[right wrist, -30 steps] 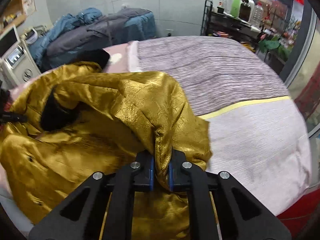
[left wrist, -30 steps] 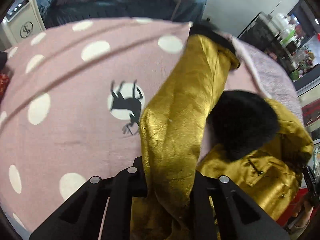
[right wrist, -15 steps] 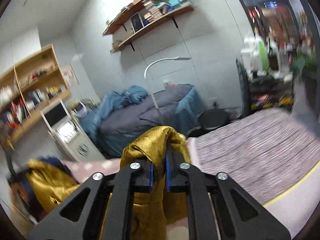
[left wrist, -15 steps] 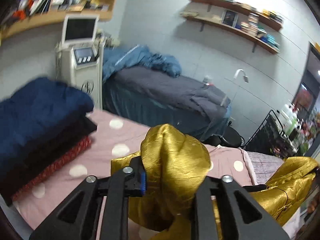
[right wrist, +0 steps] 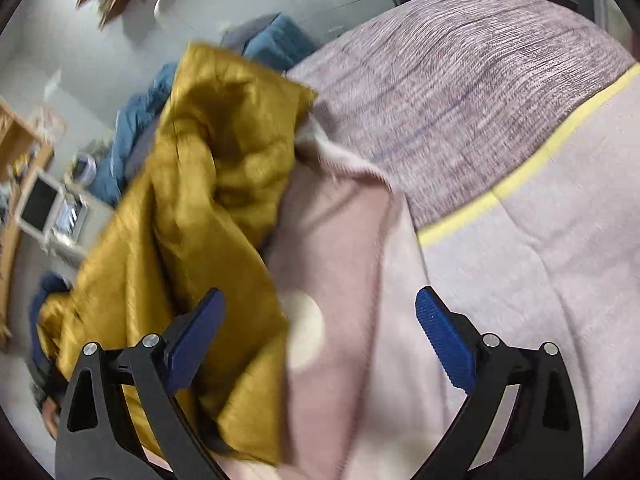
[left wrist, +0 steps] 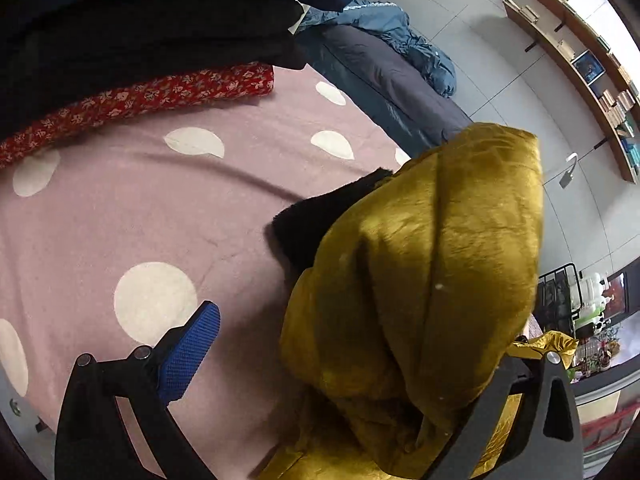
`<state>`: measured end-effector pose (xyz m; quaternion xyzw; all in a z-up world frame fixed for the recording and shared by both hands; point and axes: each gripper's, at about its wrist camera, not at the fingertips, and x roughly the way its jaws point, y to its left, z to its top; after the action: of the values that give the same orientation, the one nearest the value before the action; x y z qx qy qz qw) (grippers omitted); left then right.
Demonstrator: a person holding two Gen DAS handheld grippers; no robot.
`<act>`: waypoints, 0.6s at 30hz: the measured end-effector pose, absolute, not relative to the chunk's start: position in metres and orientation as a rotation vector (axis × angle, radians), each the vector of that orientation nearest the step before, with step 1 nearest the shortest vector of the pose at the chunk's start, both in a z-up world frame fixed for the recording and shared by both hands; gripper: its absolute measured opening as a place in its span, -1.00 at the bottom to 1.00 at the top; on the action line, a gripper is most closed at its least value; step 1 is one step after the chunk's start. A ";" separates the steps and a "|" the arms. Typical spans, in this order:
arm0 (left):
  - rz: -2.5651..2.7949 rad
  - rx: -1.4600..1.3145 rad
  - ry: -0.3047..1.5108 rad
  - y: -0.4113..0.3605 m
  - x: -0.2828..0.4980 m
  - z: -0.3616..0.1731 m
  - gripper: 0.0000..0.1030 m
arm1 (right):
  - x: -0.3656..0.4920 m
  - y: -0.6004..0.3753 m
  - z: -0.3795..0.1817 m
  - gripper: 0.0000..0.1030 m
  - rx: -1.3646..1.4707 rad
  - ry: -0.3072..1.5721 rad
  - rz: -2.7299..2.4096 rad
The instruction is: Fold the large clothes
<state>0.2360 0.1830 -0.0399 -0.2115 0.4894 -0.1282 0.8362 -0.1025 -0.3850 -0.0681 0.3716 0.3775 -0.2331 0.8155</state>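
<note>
Jacket: the gold jacket (left wrist: 432,264) lies in a loose heap on the pink dotted blanket (left wrist: 132,216) covering the bed, its black fur trim (left wrist: 320,220) poking out toward ten o'clock in the left wrist view.
Left gripper (left wrist: 360,344): its jaws are opening and stand wide apart; the gold cloth bulges up between them and drapes over the right-hand finger, but the blue pad at seven o'clock is bare, so nothing is pinched.
Right gripper (right wrist: 320,332): its jaws are opening too, both blue pads bare; only a flap of the jacket (right wrist: 192,216) laps past the left-hand pad, the rest of the gap showing blanket.
Direction from jaws: from the left gripper the bulk sits dead ahead to two o'clock; from the right gripper it runs off toward ten o'clock.
Long axis: in the right wrist view the heap stretches from eight o'clock up to eleven o'clock.
Nearer hand: the left, I judge, since cloth already rests against it.
Next move: probably a fresh grip on an edge to lay the fold flat.
Nearby: a folded stack (left wrist: 136,60) at the blanket's far edge.
</note>
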 end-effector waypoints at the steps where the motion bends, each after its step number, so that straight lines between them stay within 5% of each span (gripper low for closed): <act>1: -0.276 -0.435 1.029 0.184 0.236 -0.035 0.87 | -0.106 -0.378 -0.071 0.84 0.737 0.833 -0.488; 12: -0.641 -0.622 0.972 0.129 0.251 0.042 0.87 | -0.079 -0.248 -0.079 0.83 0.091 0.988 -0.184; 16: -0.426 -0.040 0.933 0.065 0.253 0.036 0.87 | -0.070 -0.216 -0.102 0.63 -0.043 1.058 -0.194; 18: -0.402 -0.007 0.922 0.059 0.257 0.029 0.87 | -0.065 -0.213 -0.111 0.61 -0.080 1.090 -0.228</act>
<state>0.2565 0.0592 0.0285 -0.0034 0.4418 -0.1926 0.8762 -0.0647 -0.2129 -0.1111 -0.0382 0.5172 -0.1081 0.8482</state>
